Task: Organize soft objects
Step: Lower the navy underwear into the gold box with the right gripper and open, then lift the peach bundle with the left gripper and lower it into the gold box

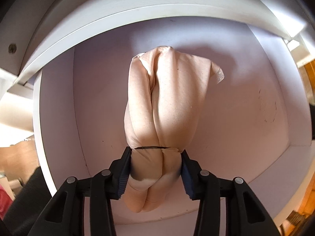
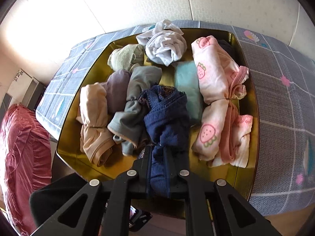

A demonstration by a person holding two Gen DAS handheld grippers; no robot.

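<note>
Left gripper (image 1: 155,169) jaws pinch a peach bundle (image 1: 165,102) (banded) inside a white compartment (image 1: 246,118). Right gripper (image 2: 158,157) jaws clamp a navy bundle (image 2: 165,118) above the yellow tray (image 2: 67,137).

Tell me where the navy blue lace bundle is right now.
In the right wrist view, the navy lace bundle sits low in the middle of the gold tray, clamped by the right gripper, between the grey roll and the mint cloth.

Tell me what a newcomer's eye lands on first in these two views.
In the right wrist view, a gold tray heaped with rolled clothes on a grey quilt, the right gripper shut on a navy roll. In the left wrist view, the left gripper squeezes a peach roll over a white compartment.
</note>
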